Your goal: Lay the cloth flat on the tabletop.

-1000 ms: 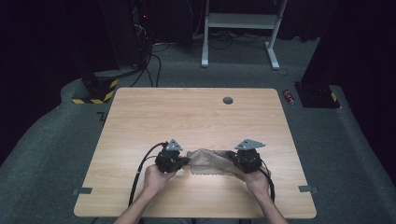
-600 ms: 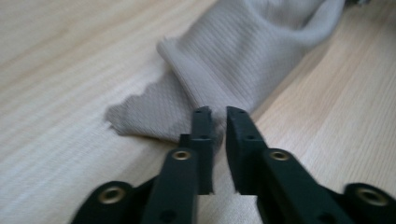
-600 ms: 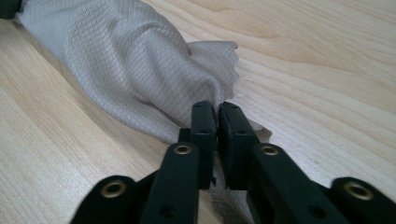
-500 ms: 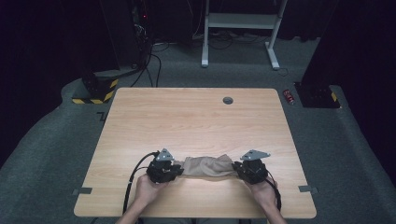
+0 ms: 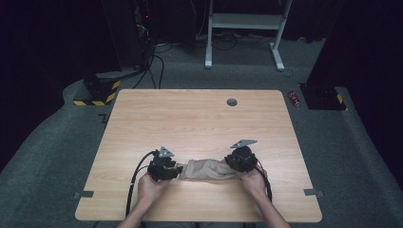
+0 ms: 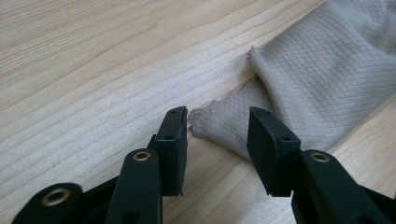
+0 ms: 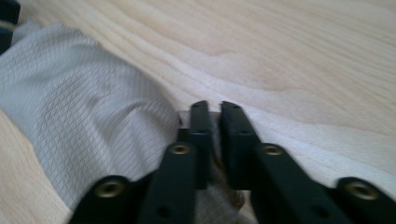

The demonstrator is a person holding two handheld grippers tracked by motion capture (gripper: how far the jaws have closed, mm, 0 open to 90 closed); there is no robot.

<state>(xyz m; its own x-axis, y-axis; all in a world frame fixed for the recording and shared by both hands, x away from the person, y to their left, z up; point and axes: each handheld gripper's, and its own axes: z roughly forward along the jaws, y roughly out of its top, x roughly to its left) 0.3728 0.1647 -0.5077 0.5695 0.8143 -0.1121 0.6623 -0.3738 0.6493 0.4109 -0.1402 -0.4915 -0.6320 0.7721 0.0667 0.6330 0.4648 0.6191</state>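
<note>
While the beige cloth [image 5: 207, 169] lies bunched near the front edge of the desk [image 5: 199, 118], between the two hands, the step in hand is judged to be the gripping of its ends for spreading or folding. One corner is pinched by the right gripper [image 7: 212, 122], whose jaws are nearly closed on it. The left gripper [image 6: 217, 135] is held with jaws well apart, a cloth corner lying between them, ungripped. Next, these jaws must be closed on that corner.
</note>
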